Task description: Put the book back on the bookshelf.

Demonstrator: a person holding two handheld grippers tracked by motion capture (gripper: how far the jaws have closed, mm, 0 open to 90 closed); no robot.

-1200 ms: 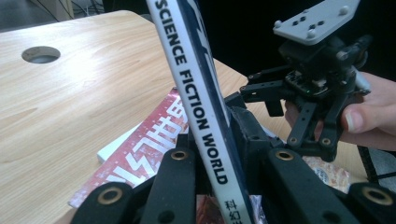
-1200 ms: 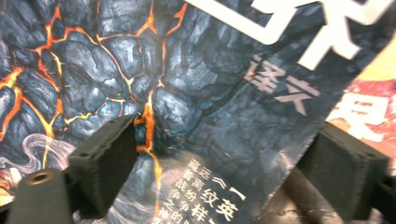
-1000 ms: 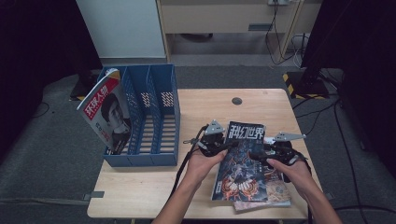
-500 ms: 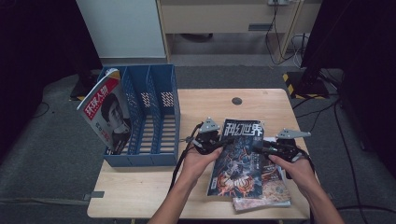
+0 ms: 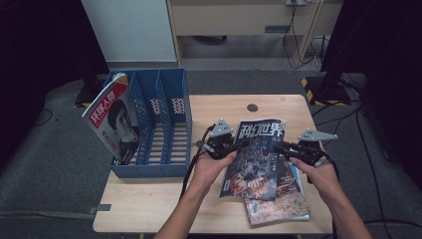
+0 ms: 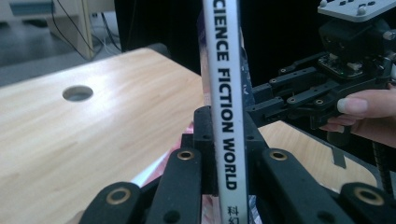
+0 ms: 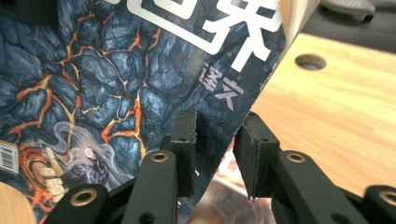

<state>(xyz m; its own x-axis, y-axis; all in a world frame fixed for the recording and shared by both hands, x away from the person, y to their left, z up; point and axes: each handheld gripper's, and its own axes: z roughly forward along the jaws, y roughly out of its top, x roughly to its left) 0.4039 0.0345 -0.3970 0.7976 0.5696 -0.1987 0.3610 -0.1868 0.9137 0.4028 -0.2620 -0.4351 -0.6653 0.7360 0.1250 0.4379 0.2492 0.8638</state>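
Mag (image 5: 256, 154) betw both grippers; blue file rack (image 5: 164, 124) left, 2nd mag (image 5: 278, 206) beneath.

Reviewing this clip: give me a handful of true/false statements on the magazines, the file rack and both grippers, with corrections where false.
1. The left gripper is clamped on the spine of the dark magazine. True.
2. The right gripper is squeezed tight on that magazine. False: its jaws straddle the cover's edge with a gap showing.
3. The blue file rack holds no magazine. False: a red-titled magazine leans in its leftmost slot.
4. Another magazine lies on the table under the dark one. True.
5. The table has a round hole in it. True.
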